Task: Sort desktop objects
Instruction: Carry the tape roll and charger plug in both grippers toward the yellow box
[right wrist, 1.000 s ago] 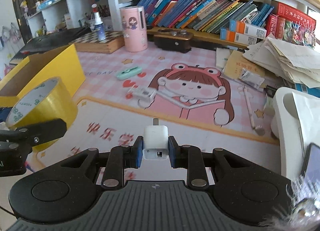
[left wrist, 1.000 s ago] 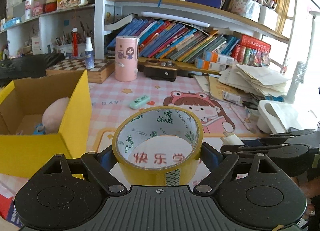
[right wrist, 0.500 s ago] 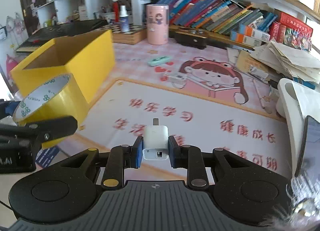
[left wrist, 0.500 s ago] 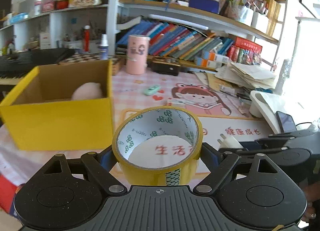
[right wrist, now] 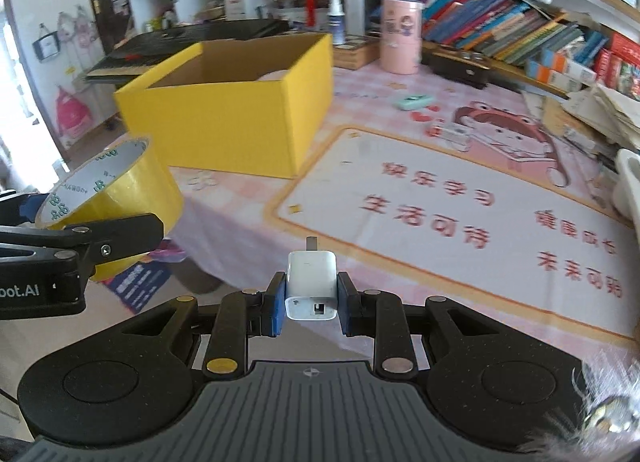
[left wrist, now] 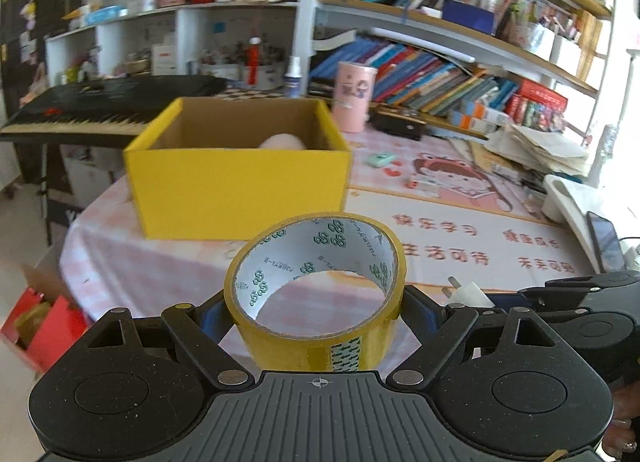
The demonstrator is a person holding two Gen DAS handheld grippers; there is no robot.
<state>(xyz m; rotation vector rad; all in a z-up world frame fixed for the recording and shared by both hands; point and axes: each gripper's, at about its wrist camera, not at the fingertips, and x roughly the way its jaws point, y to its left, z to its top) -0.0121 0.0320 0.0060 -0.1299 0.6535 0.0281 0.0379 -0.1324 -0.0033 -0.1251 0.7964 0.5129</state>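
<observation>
Tape fills the near centre of the left wrist view: a wide roll of yellow packing tape with a printed white inner core (left wrist: pixel 316 294), clamped from both sides between the jaws of the left gripper (left wrist: pixel 316 314), its open ring tilted upward. In the right wrist view the same roll (right wrist: pixel 116 198) hangs at the left, off the near edge of the tabletop (right wrist: pixel 240 238). The right gripper (right wrist: pixel 312 298) has its jaws narrowed on a small white plug-in charger block (right wrist: pixel 311 286), metal prong pointing away. Beyond both tools stands an open yellow cardboard box with a brown inside (left wrist: pixel 240 178) on the pink checked tabletop; a pale pink rounded soft object (left wrist: pixel 282 141) shows just over its far rim. To the right lies a cartoon-girl desk mat with red characters (right wrist: pixel 460 198). On it, well apart from the box, rest a small mint-green flat item (right wrist: pixel 414 101) and a small white and pink item (right wrist: pixel 450 132). A pink cylindrical tin (right wrist: pixel 401 36) stands far back before leaning books (right wrist: pixel 500 28).
</observation>
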